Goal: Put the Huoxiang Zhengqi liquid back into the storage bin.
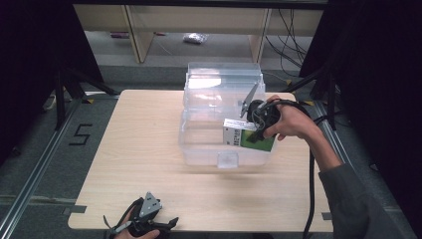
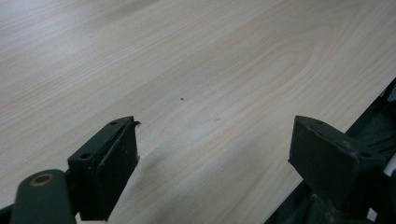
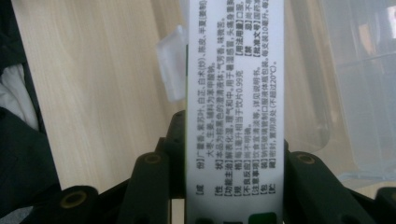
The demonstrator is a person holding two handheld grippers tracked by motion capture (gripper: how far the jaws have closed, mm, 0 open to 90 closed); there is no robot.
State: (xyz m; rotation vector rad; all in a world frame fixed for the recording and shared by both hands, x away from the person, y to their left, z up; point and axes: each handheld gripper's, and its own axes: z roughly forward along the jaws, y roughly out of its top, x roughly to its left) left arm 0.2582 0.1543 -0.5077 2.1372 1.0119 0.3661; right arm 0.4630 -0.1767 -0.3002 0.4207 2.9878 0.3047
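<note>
While bare, pale wooden table point(image 1: 149, 149).

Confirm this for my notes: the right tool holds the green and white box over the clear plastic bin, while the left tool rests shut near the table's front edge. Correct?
Not quite. The left tool is open, its jaws wide apart in the left gripper view. The rest stands: the right tool holds the green and white box over the clear plastic bin.
</note>
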